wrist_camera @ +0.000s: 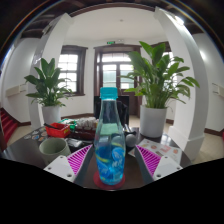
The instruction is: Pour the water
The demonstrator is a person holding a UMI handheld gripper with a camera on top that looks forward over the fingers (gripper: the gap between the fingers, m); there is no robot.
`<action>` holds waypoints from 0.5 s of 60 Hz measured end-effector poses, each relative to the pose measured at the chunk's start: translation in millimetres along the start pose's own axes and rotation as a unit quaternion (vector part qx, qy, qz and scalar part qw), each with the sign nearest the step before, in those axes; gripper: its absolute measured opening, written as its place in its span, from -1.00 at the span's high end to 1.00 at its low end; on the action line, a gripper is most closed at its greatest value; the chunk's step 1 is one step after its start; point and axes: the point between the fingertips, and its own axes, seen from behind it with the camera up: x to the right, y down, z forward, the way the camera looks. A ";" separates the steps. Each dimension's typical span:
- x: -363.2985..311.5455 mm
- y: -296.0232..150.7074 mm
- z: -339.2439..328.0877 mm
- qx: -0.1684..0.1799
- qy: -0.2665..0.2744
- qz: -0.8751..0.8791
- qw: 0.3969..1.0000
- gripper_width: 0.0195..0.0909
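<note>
Bottle [110, 140] seemingly clamped in tool [112, 160], cup [52, 148] beside, plants [158, 75] beyond.

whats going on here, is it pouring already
Not yet. The hand-held gripper has a clear water bottle with a blue cap standing upright between its two fingers, which look closed on its sides. A green cup sits on the dark table beside it. Two potted plants stand beyond.

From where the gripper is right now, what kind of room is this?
Probably an indoor lobby or lounge: two large leafy potted plants in white pots flank a dark-framed glazed door, with white columns either side. The clear plastic water bottle with a blue cap stands between the jaws.
</note>
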 end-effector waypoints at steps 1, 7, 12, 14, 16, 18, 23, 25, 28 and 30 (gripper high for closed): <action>0.7 1.6 -6.6 -0.004 0.005 -0.001 1.000 -0.84; -2.9 7.9 -53.1 -0.018 0.022 0.004 1.000 -0.85; -16.4 6.3 -92.8 -0.015 0.030 0.017 0.999 -0.85; -23.7 5.2 -108.7 -0.016 0.029 0.018 0.999 -0.85; -31.4 2.8 -122.2 -0.014 0.028 0.015 0.999 -0.85; -37.1 -0.3 -135.0 -0.012 0.030 0.014 0.999 -0.85; -48.4 -13.2 -164.7 -0.004 0.041 0.017 0.999 -0.86; -50.3 -17.4 -174.8 -0.002 0.047 0.020 0.999 -0.86; -52.4 -24.4 -187.5 0.000 0.056 0.023 0.998 -0.85; -54.4 -30.0 -195.3 0.001 0.059 0.023 0.998 -0.86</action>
